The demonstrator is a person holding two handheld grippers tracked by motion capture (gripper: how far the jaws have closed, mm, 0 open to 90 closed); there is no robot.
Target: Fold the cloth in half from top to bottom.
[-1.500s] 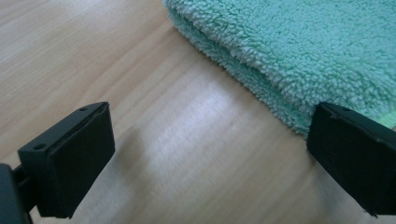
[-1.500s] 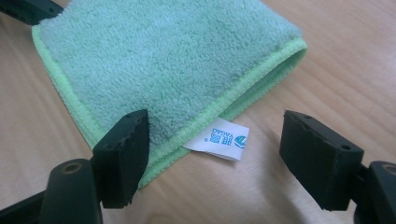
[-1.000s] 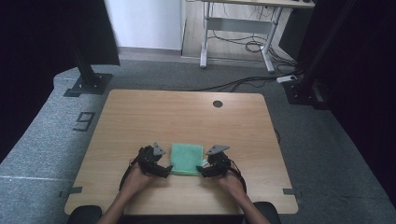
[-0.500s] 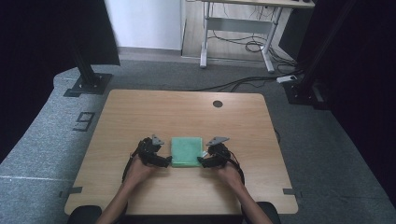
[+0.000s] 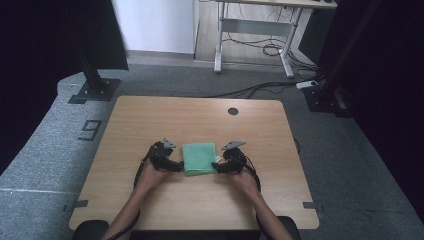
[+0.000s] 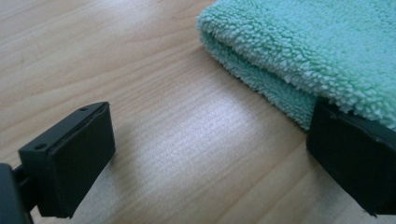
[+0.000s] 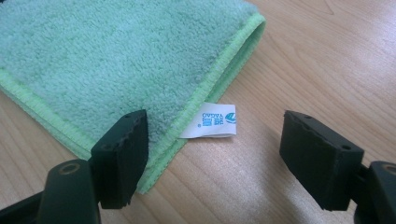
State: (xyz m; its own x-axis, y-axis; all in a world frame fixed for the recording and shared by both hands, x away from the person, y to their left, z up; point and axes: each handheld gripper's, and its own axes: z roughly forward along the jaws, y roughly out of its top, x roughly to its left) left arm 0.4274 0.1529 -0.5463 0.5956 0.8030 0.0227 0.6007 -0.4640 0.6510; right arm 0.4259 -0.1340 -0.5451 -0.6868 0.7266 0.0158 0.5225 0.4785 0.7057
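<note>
Terrycloth, mint green and folded into a thick square, is the thing in hand: the towel (image 5: pixel 199 158) lies flat on the table (image 5: pixel 150 120), toward its near side, with one claw posted at each flank. Just inside the right claw (image 7: pixel 212 158) sits the towel's stitched, lighter green hem, and a small white label (image 7: pixel 212 121) pokes out from that hem into the gap between the jaws; one jaw rests over the towel's corner while the other stands apart over bare wood, so this claw is wide open and grips nothing. On the far side of the towel from it, the left claw (image 6: pixel 205 163) is likewise spread wide, one jaw standing on open table and the other pressed up against the folded edge, where the doubled layers bulge out; nothing is pinched there either. In the high view both claws, left (image 5: pixel 172 164) and right (image 5: pixel 220 166), point inward at the towel's near corners, a hand behind each. My reading is that the two are set symmetrically so each can take one corner at the same moment, which would let the cloth be lifted or opened out evenly rather than dragged askew by one side.
</note>
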